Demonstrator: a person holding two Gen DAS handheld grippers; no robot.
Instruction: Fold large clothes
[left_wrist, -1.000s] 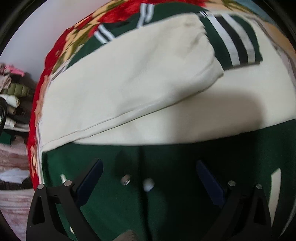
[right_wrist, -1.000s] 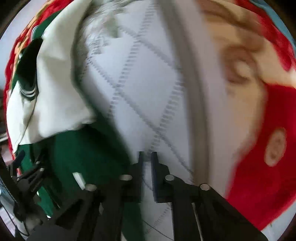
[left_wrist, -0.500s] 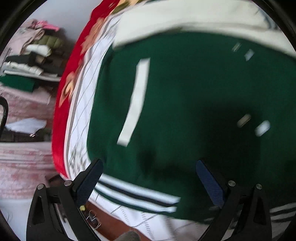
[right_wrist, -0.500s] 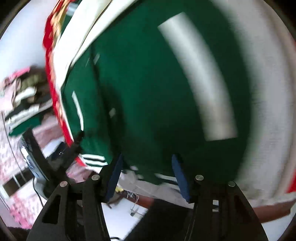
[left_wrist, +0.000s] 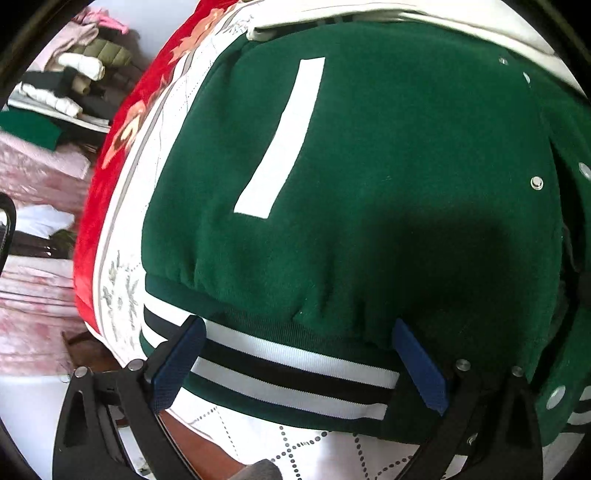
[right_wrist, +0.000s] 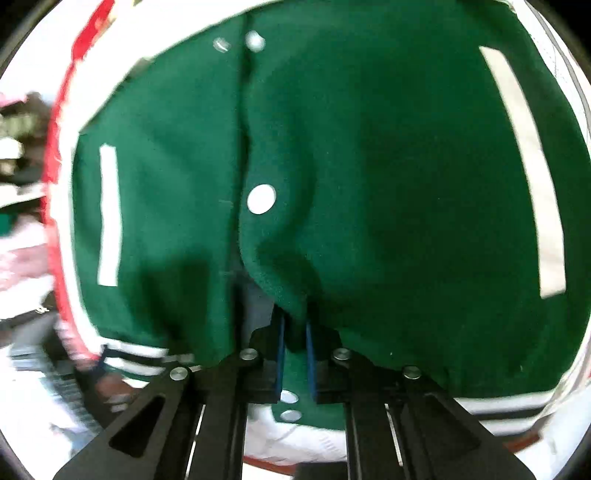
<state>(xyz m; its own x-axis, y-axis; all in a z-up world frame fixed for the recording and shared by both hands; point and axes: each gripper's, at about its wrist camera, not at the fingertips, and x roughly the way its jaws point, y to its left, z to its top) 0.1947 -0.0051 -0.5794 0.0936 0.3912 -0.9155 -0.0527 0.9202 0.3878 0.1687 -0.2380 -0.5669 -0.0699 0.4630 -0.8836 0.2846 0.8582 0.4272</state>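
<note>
**Green jacket spread on the bed, hem pinched at the front opening**

Nearest the right wrist camera, the right gripper (right_wrist: 294, 360) is seen with its jaws closing, and a fold of green cloth from the jacket (right_wrist: 369, 184) is pinched between the blue pads (right_wrist: 281, 354). The grip lies at the jacket's lower edge, just beside the front opening, where two snap buttons (right_wrist: 289, 397) show below the pads; the frame is blurred, so the exact edge taken is hard to make out.

In the left wrist view, the left gripper (left_wrist: 299, 354) is held with its jaws spread wide, and nothing is pressed between its pads (left_wrist: 177, 354). The jacket's striped hem band (left_wrist: 295, 369) lies between and under them, seemingly untouched.

Beyond the hem, the green body of the jacket is laid flat, with a white pocket strip (left_wrist: 284, 136) on it and a row of snaps (left_wrist: 536, 182) towards the right. At its far edge, a cream sleeve (left_wrist: 406, 14) is folded across. Under the jacket, a white quilted sheet (left_wrist: 295, 446) and a red floral blanket (left_wrist: 110, 177) are seen. Farther left of the jacket, stacked clothes (left_wrist: 70, 77) are piled.
</note>
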